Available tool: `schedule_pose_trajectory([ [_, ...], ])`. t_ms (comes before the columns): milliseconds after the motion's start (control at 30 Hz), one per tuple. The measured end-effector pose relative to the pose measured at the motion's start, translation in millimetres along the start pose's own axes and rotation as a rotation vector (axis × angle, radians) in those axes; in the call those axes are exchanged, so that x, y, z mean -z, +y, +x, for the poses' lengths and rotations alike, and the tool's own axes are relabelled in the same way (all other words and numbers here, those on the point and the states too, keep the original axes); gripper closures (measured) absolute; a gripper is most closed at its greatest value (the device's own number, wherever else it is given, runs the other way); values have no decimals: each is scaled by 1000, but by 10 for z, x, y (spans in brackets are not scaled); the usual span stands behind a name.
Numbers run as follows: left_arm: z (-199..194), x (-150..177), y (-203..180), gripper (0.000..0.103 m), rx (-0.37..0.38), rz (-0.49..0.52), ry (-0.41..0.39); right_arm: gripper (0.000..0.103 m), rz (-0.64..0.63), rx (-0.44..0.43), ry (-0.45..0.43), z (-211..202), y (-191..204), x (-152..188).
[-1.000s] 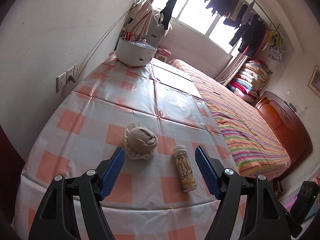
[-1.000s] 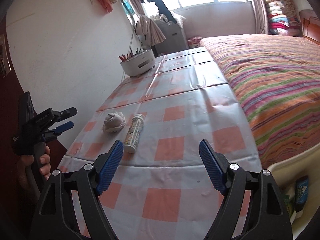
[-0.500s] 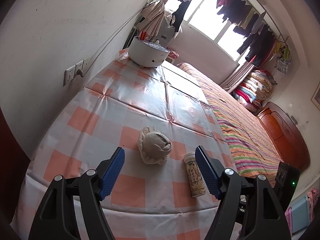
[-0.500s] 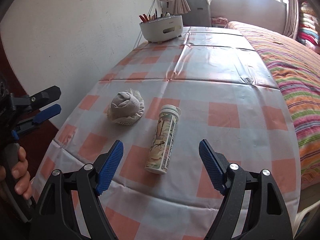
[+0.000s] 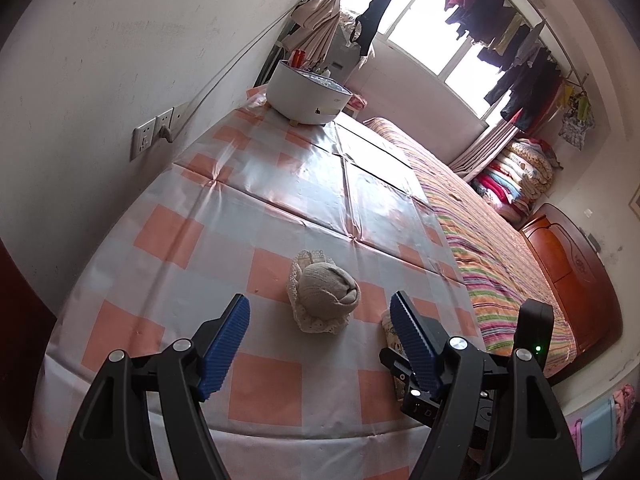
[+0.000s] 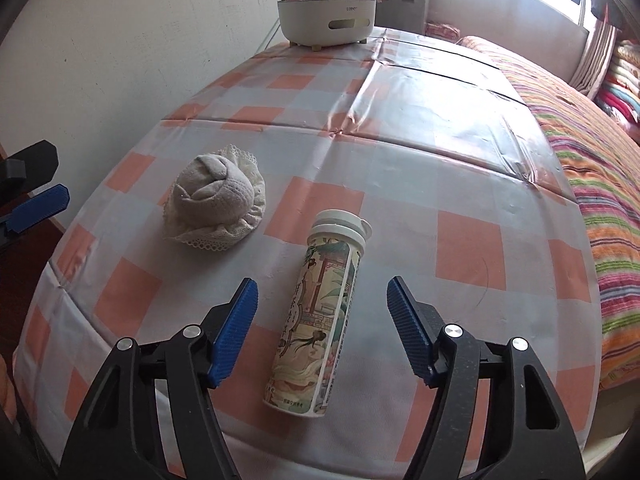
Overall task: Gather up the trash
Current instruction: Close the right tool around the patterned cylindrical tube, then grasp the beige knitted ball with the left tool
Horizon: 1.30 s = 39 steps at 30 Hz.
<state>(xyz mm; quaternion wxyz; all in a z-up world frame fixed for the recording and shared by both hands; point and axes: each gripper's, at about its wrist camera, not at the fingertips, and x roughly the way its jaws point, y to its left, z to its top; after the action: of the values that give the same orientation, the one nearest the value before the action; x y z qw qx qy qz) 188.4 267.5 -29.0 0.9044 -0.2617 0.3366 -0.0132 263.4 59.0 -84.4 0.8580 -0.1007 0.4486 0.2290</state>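
A balled-up beige cloth with a lace edge (image 5: 323,295) (image 6: 217,202) lies on the orange-and-white checked tablecloth (image 6: 400,128). A printed cylindrical tube with a white cap (image 6: 317,308) lies on its side to the cloth's right; in the left wrist view only a bit of the tube (image 5: 389,326) shows behind my finger. My left gripper (image 5: 320,344) is open and empty, just short of the cloth. My right gripper (image 6: 320,328) is open, its jaws on either side of the tube without touching it. The left gripper's blue fingertip (image 6: 38,206) shows at the right wrist view's left edge.
A white desk organizer with pens (image 6: 326,20) (image 5: 306,94) stands at the table's far end by the wall. A bed with a striped cover (image 6: 592,152) (image 5: 500,264) runs along the table's right side. Wall sockets (image 5: 154,134) sit left of the table.
Both grippers have moved forward toward the table. The right gripper now straddles the tube, and the left gripper has closed in on the cloth. Both stay open.
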Motion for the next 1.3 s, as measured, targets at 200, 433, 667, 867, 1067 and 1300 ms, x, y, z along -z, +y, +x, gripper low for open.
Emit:
schedule_pose_trajectory([
  [200, 89, -13, -17, 32, 2, 1, 23, 63, -21, 11, 12, 71, 8, 47],
  [433, 234, -29, 4, 32, -18, -5, 40, 75, 73, -57, -17, -125, -207, 89],
  [667, 487, -30, -53, 32, -47, 21, 85, 75, 259, -236, -133, -715, -496, 248],
  [867, 719, -13, -222, 32, -72, 86, 120, 75, 317, -311, -242, -1179, -554, 343],
  [1067, 929, -14, -293, 32, -99, 112, 148, 75, 366, -378, -268, -1346, -621, 529],
  [1300, 1057, 15, -280, 32, -97, 107, 169, 75, 355, -362, -292, -1478, -724, 625],
])
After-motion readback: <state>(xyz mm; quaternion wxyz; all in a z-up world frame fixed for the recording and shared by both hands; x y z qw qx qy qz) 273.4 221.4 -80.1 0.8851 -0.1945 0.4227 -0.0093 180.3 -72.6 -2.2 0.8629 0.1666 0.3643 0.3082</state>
